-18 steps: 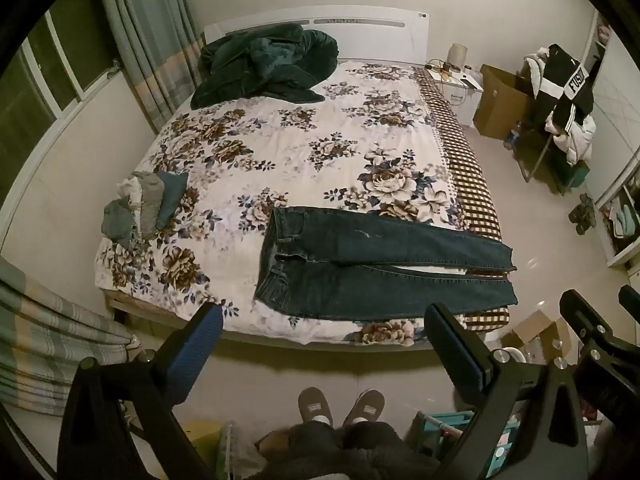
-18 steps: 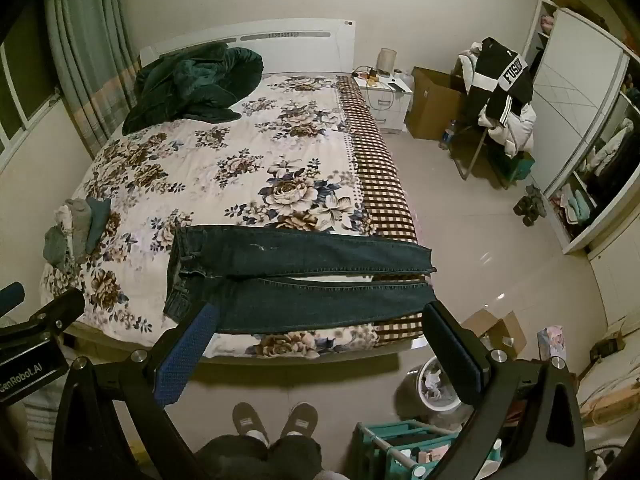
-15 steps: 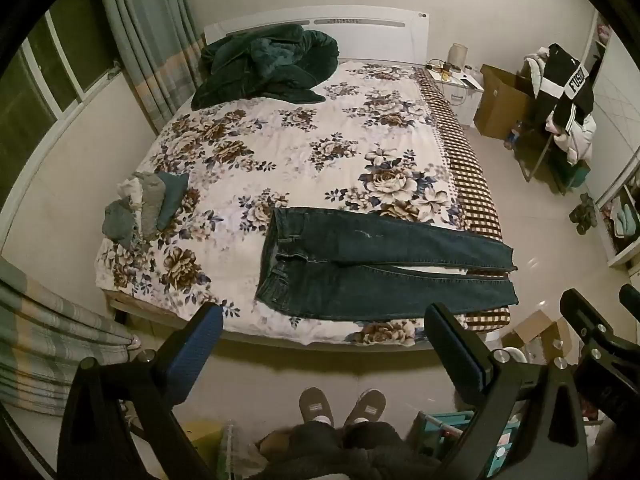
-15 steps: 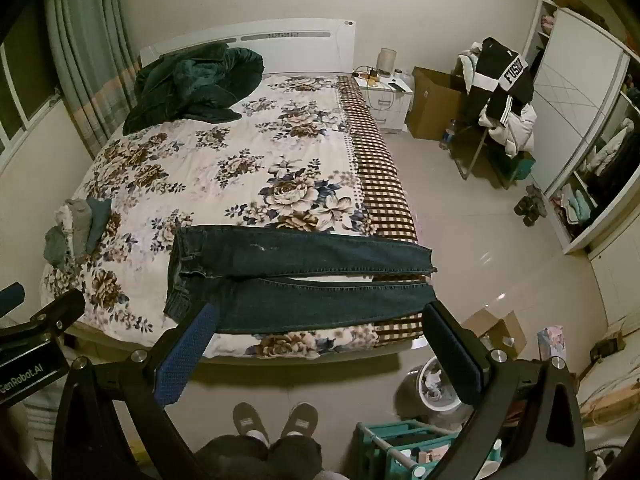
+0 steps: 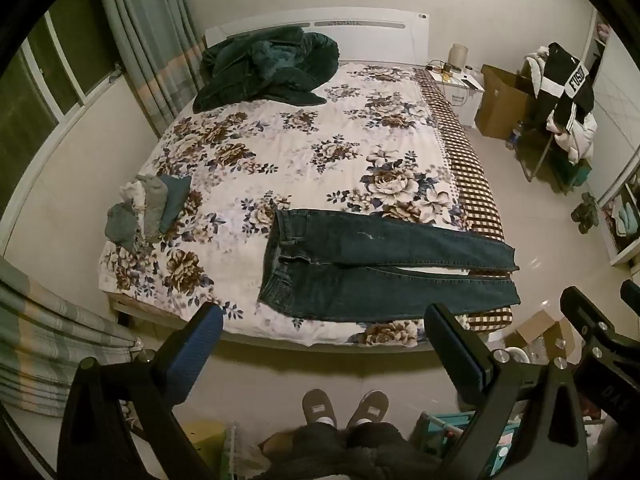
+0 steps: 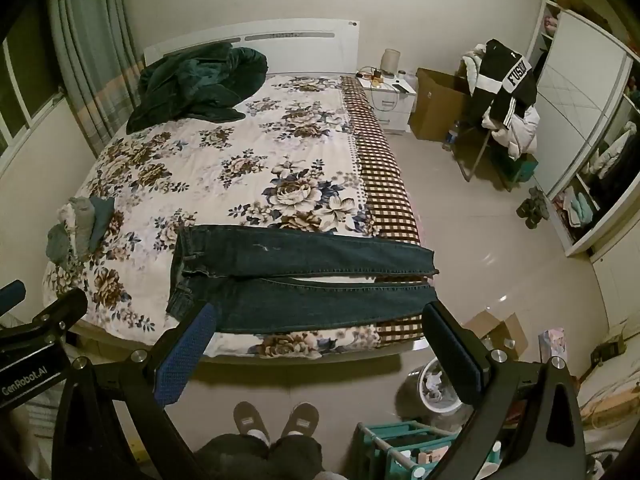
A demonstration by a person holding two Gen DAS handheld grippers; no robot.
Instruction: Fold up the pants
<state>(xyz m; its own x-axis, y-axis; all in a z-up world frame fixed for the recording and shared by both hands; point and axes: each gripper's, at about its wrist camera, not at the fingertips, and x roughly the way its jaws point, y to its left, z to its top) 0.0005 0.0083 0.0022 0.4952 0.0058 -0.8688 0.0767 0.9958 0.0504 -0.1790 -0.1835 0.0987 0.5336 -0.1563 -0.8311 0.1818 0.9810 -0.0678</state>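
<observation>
Dark blue jeans (image 5: 372, 268) lie flat across the near end of the bed, waist to the left, both legs stretched right to the bed's edge; they also show in the right wrist view (image 6: 304, 276). My left gripper (image 5: 324, 316) is open and empty, held high above the floor in front of the bed. My right gripper (image 6: 316, 316) is open and empty too, at the same height, to the right of the left one. Neither touches the jeans.
The bed has a floral cover (image 5: 300, 152). A dark green blanket (image 5: 264, 68) is heaped at the headboard. A small pile of folded clothes (image 5: 148, 208) sits at the bed's left edge. A bin (image 6: 436, 392), a teal rack (image 6: 400, 452) and cardboard boxes (image 6: 496, 328) stand on the floor at right.
</observation>
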